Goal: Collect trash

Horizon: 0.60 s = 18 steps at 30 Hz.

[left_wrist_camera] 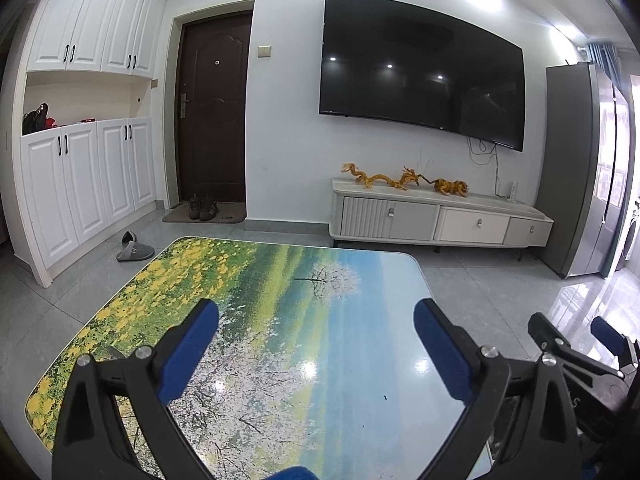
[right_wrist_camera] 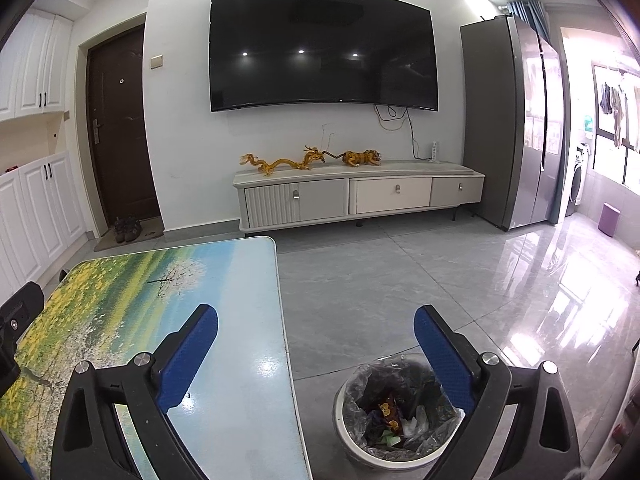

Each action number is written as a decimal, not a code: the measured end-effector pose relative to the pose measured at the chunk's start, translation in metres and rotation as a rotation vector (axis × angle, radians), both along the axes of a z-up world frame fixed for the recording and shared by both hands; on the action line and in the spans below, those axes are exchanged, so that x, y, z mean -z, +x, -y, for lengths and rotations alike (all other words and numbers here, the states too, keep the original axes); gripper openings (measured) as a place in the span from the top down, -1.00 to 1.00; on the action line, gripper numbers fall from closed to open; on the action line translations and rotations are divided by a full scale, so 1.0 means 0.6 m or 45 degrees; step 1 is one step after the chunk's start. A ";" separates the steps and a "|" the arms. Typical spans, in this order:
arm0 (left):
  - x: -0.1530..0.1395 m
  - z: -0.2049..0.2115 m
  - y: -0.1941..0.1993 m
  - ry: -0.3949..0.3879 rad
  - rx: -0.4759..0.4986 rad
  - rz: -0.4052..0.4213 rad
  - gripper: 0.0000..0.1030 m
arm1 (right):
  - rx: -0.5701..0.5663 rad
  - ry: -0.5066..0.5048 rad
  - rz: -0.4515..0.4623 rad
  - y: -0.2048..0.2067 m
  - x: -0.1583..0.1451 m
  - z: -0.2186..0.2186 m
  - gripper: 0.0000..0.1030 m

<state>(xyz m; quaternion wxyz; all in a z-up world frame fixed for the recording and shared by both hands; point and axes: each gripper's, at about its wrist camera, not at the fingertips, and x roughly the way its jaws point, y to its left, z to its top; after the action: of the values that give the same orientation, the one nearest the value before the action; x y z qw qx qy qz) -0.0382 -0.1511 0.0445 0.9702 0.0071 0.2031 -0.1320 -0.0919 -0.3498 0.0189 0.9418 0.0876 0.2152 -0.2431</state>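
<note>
My left gripper (left_wrist_camera: 316, 312) is open and empty above the low table (left_wrist_camera: 280, 280) with a printed landscape top. My right gripper (right_wrist_camera: 316, 316) is open and empty, over the table's right edge (right_wrist_camera: 240, 320) and the floor beside it. A white trash bin (right_wrist_camera: 348, 440) with a clear liner stands on the floor to the right of the table, under my right finger (right_wrist_camera: 444, 356). Wrappers and scraps (right_wrist_camera: 390, 416) lie inside it. The right gripper also shows at the right edge of the left wrist view (left_wrist_camera: 576, 336). I see no loose trash on the table top.
A TV cabinet (right_wrist_camera: 360, 196) with gold dragon figures (right_wrist_camera: 280, 162) stands against the far wall under a large TV (right_wrist_camera: 320, 48). A grey fridge (right_wrist_camera: 508, 120) is at the right. White cupboards (left_wrist_camera: 80, 184), a dark door (left_wrist_camera: 212, 108), shoes and a slipper (left_wrist_camera: 134, 248) are at the left.
</note>
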 end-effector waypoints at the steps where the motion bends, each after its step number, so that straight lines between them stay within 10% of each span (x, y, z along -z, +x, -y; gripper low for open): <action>1: 0.000 0.000 0.002 0.002 -0.002 -0.002 -0.91 | 0.005 -0.002 0.001 -0.001 0.000 0.003 -0.93; 18: 0.010 -0.026 0.023 0.021 -0.050 -0.022 -0.93 | 0.073 -0.024 0.026 -0.014 -0.004 0.028 -0.96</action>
<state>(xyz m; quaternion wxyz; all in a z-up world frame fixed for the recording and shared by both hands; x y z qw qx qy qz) -0.0242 -0.1354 0.0383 0.9707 0.0099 0.2128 -0.1114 -0.1004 -0.3666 0.0210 0.9374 0.0873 0.2005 -0.2712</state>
